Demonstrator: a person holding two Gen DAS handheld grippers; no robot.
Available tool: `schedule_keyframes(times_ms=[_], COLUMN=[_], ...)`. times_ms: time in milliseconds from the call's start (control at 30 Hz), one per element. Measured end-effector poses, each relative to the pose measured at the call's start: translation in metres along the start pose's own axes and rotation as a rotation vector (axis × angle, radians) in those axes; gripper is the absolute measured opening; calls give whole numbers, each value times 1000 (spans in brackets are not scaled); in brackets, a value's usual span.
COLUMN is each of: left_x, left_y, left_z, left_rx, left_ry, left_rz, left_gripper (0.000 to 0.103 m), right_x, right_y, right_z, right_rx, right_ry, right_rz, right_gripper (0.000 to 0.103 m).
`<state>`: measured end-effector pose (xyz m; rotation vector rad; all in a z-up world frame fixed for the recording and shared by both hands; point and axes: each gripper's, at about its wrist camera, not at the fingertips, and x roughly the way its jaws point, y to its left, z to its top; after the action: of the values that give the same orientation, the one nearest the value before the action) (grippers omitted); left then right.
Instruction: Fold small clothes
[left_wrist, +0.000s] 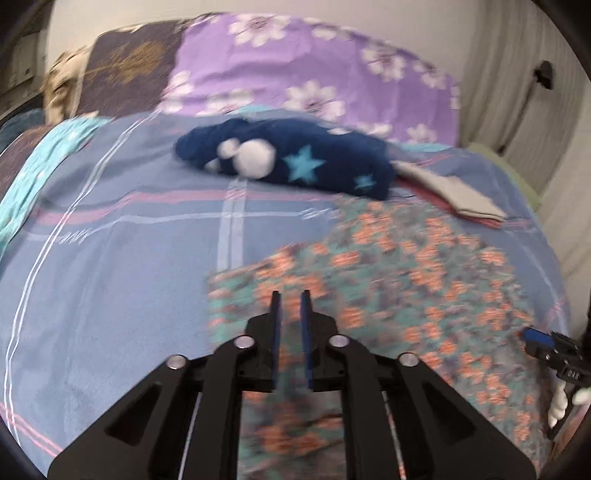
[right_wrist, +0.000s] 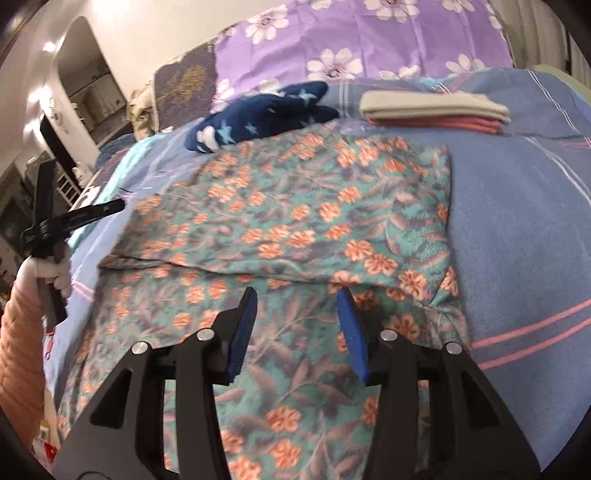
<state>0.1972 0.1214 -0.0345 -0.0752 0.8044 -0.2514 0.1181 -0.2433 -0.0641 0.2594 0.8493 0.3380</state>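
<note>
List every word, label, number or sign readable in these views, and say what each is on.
No text can be read with certainty.
Right claw: pale marks on its black body, too small and blurred to read.
Blue checked bedsheet: small white squiggles along the stripes, pattern or script, unreadable.
Floral garment, navy star garment: prints only, no lettering.

So the bed (right_wrist: 517, 206) has a blue plaid sheet with pink and white stripes. At its head there's a purple pillow with white flowers (right_wrist: 369, 40), a darker brownish-purple pillow (right_wrist: 184, 85) next to it, and a wall alcove with shelves (right_wrist: 92, 88) further off.
</note>
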Motion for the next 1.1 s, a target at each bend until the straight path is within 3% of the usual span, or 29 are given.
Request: schedule_keyframes(times_ms=[33,100,200,233,333,467,500,567,633,700,767,900,1067,1100], left_x=[2,15,58,59,55,54,54,53,51,54,54,55,55,55], left_y=[-9,-30,-39,-43,-45,-50,-52,-53,-53,-52,-51,-51,-51,-51], left_z=[1,-6,-33,-42,-42,-45,-46,-47,-48,-46,-46,-46,-46,-46], left_rx=[24,90,147,180,182,213,219,226,228,224,219,222,223,223], left_ry=[-2,18,125,77,70,68,67,64,63,64,64,64,63,63], left_rz=[-10,6,66,90,107,141,148,157,158,154,149,147,150,149], left_gripper=[25,30,31,31,31,31,31,31,31,31,31,31,32,32], right_x=[-7,-18,-21,-16,11,57,65,65,56,67,73,45,13,14], right_y=[-1,-7,-28,-39,-79,-115,-116,-103,-94,-98,-110,-118,-43,-33], right_z=[5,17,45,55,83,97,98,102,106,105,101,95,71,65], right_rx=[14,46,98,120,206,325,340,265,167,92,99,180,3,-26], right_ry=[-22,-60,-99,-91,-37,65,70,35,-50,-31,-12,-69,-84,-67], right_rz=[21,21,-85,-119,-192,-141,-128,-213,-355,-469,-515,-449,-164,-144], right_gripper=[46,46,46,46,46,49,41,3,3,2,0,1,7,14])
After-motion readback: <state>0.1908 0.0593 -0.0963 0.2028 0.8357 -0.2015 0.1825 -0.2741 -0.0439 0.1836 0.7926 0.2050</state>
